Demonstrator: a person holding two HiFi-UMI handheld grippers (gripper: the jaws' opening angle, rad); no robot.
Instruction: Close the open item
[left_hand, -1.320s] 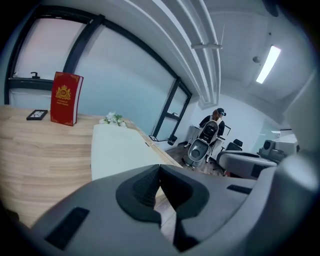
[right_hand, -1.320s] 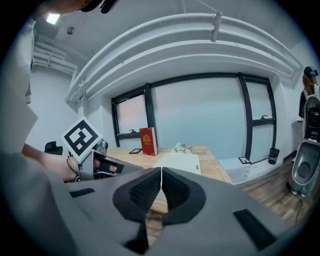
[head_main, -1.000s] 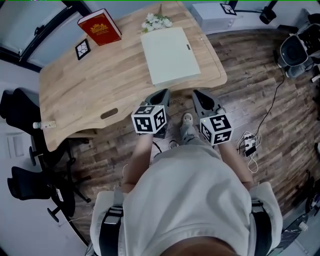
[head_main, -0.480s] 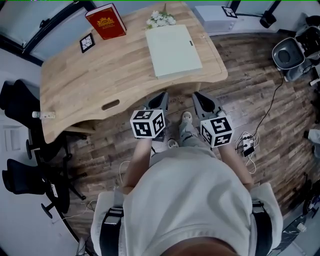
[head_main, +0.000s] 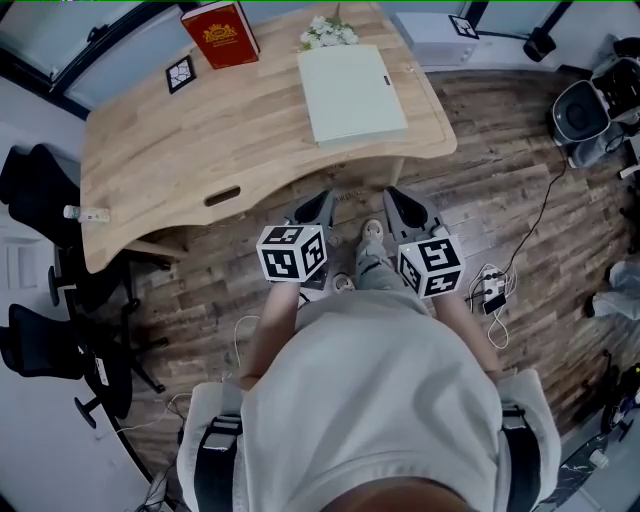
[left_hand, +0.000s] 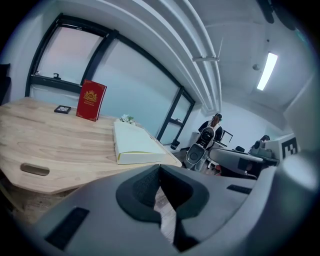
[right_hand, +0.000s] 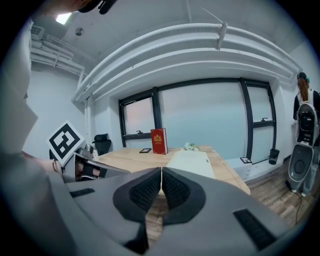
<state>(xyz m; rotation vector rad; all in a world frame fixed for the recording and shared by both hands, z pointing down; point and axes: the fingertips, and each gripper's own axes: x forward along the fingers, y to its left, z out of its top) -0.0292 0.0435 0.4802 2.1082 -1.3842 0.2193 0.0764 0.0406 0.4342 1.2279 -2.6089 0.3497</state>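
A wide wooden desk (head_main: 200, 150) with rounded corners fills the upper part of the head view, standing on a dark plank floor (head_main: 520, 150). I stand back from its near edge, apart from it, with both arms held out in front of my body.

The task's thing, a flat pale green case (head_main: 352, 95), lies on the right part of the desk, well beyond my reach. Whether it is a box or a large book I cannot tell. Its top sits level on its base, with no gap showing along the near edge in the left gripper view, so it looks closed already.

My left claw (left_hand: 160, 167) is fully shut, its dark pads pressed together on nothing. My right claw (right_hand: 161, 171) is the same, pads meeting and empty. Both point toward the desk and slightly down, over bare floor.

Behind the case, a red book (head_main: 220, 22) stands upright at the far edge. A small bunch of white flowers (head_main: 328, 34) lies just beyond the case. A square black-and-white marker tile (head_main: 181, 73) sits near the book.

By my judgement the closing step is finished and nothing is in hand. The next move calls only for checking that the case is flush. If it is not, I would need to step in and press the top down with shut jaws.
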